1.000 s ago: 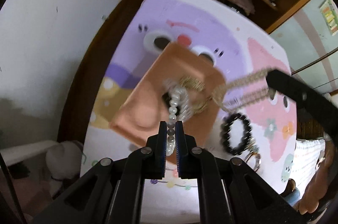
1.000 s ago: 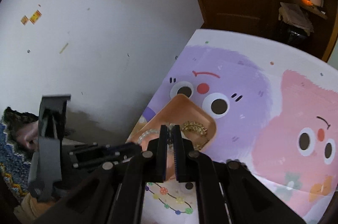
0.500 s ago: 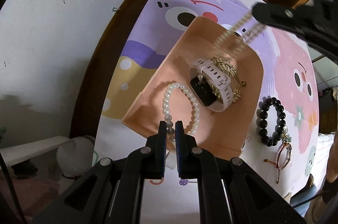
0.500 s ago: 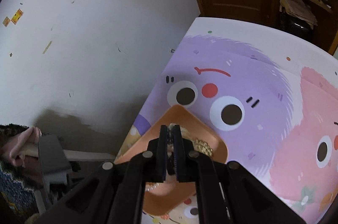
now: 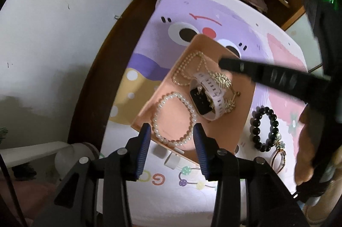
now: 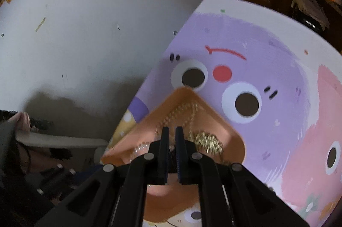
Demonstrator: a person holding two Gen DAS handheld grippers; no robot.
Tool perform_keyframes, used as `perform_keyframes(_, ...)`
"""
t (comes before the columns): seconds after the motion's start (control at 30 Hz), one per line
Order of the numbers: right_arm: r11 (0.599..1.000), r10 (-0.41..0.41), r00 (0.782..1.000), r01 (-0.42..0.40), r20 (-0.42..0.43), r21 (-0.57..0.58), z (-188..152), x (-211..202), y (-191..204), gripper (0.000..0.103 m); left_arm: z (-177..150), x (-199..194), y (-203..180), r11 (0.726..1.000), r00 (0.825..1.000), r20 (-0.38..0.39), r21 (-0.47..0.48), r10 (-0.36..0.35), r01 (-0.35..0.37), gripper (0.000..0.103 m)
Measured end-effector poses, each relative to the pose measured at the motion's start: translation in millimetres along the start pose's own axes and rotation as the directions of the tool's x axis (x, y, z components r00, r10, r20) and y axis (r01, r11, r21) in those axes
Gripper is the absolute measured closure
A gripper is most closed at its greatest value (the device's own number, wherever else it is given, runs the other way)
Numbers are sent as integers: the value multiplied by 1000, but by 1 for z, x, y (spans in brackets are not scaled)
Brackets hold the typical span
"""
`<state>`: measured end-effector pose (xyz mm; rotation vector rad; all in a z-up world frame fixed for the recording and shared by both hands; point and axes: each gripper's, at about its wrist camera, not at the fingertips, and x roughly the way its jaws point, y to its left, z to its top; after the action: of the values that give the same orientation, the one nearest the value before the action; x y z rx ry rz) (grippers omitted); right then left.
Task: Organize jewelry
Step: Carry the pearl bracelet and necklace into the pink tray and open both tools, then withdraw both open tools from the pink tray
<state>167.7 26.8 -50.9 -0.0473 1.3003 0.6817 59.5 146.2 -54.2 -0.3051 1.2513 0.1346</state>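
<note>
A peach tray [image 5: 239, 111] lies on a cartoon-print mat [image 5: 171, 13]. In it are a pearl bracelet [image 5: 174, 117], a white-strapped watch [image 5: 206, 96], a gold bead chain [image 5: 186, 68] and a gold brooch [image 5: 223, 78]. My left gripper [image 5: 173, 135] is open and empty, just above the bracelet at the tray's near edge. My right gripper [image 6: 172, 130] hovers over the tray [image 6: 233, 135], its fingers a narrow gap apart, with the gold chain [image 6: 181, 111] lying below them. It also shows in the left wrist view [image 5: 226, 62].
A black bead bracelet [image 5: 264, 128] and a thin pink bangle [image 5: 277, 158] lie on the mat to the right of the tray. Two small white pieces [image 5: 172, 160] lie by the tray's near edge. A white wall [image 5: 64, 13] and a dark table edge are to the left.
My left gripper has opened and let the pearl bracelet drop into the tray. My right gripper has come down over the tray and the gold chain now lies in it.
</note>
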Motion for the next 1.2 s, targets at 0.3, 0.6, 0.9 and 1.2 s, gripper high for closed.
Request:
perform_keyframes(0.3,999,-8,998,6,-59,-40,-35,14,14,97,-1,-17,14,998,999,40,-59,-1,4,64)
perform_keyframes(0.6,994,65,996,-70,-67,-80,-49,-1,37,97,-6,-22,21,996,999,43,-85,11,-7,64)
perform_keyframes(0.9,997,64,998,-65,-10,-43,-61,-50,16,97,-12,-30,0,999,999,49,-32,-11,12,64)
perform_keyframes(1.2,998,32,999,-34,37,49,-96,-110,-31,97,-24,-38,-46,996,998,44,83,-50,46,63)
